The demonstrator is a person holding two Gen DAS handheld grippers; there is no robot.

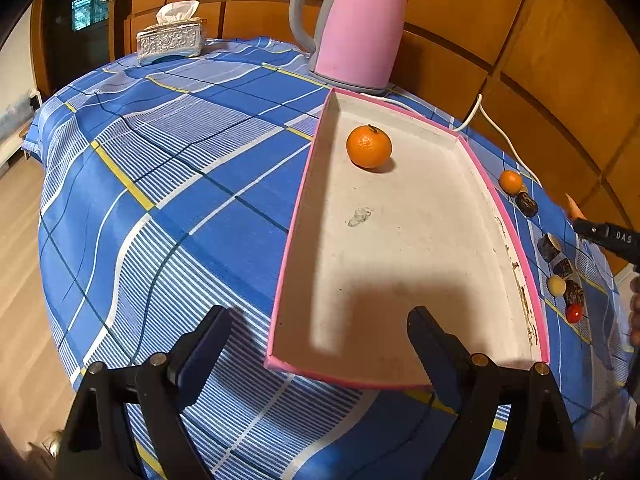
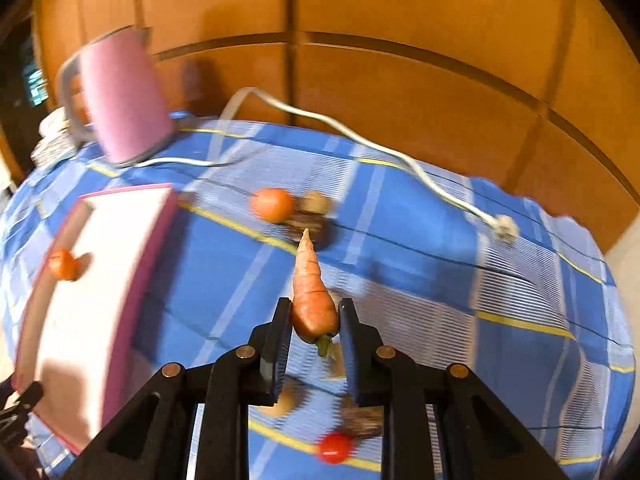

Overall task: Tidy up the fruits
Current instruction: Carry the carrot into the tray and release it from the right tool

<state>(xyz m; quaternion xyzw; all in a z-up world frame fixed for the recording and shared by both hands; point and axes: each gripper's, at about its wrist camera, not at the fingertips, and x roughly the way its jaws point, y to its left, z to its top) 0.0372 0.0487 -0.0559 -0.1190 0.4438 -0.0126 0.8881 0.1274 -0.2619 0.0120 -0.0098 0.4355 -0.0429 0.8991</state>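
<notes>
The pink-rimmed tray [image 1: 400,240] is taken as the reference point. It lies on a table under a blue checked cloth [image 1: 180,184], its white floor mostly bare. One orange [image 1: 368,147] sits inside it toward the far end. Beyond the tray's far end stands a pink kettle [image 1: 356,28], its base just off the tray's corner; its white cord [image 2: 360,140] runs along the cloth on the tray's right side and ends in a plug [image 2: 503,229] near the far table edge. Well to the far left of the tray sits a silver tissue box [image 1: 170,40]. A wooden panelled wall closes off the far side.

Along the tray's right rim a row of small items lies on the cloth: a smaller orange [image 1: 510,181], several dark brown pieces [image 1: 526,204], a pale round fruit [image 1: 556,285] and a red tomato [image 1: 575,313]. This strip is crowded. The cloth to the tray's left is open to the table edge.

The left gripper [image 1: 320,328] hangs over the tray's near end with its fingers spread wide and nothing between them; one finger is over the cloth, the other over the tray floor.

The right gripper [image 2: 314,320] is to the right of the tray, above the row of items, clamped on a carrot [image 2: 314,300] at its thick end. The carrot's tip points away from the gripper toward the smaller orange. This view is blurred.
</notes>
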